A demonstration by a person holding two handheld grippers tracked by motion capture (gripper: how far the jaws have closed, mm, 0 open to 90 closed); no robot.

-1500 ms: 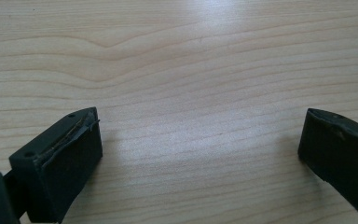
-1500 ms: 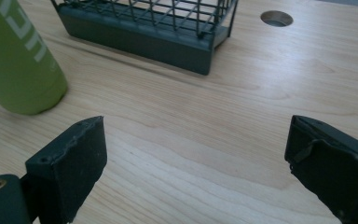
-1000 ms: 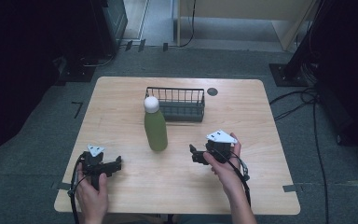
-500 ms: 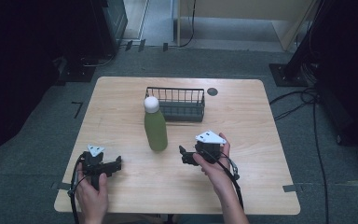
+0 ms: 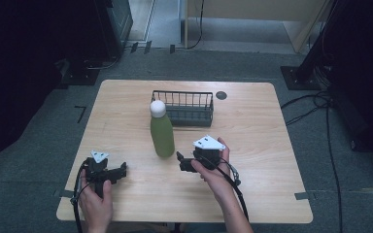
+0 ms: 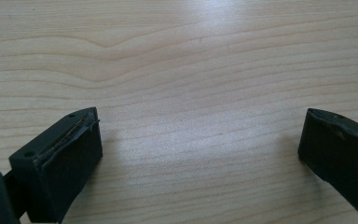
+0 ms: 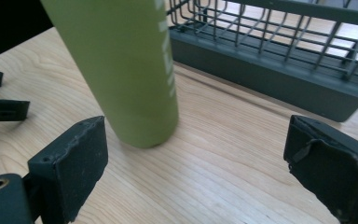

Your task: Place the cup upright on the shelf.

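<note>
A pale wood table (image 5: 252, 145) stands on grey floor (image 5: 330, 170). The left gripper (image 5: 122, 170) rests with jaws spread, nothing between. The right gripper (image 5: 180, 161), jaws wide, faces an upright green bottle (image 7: 121, 65), white-capped, just ahead; a wire basket (image 5: 184, 108) stands beyond.

Overhead light brightens the table (image 5: 252, 145), with soft glare on the wood (upper frame, left gripper view); the surroundings stay dark, slightly soft.

Left tool (image 5: 121, 170) low, jaws apart — right tool (image 5: 180, 161) likewise, seemingly raised.
</note>
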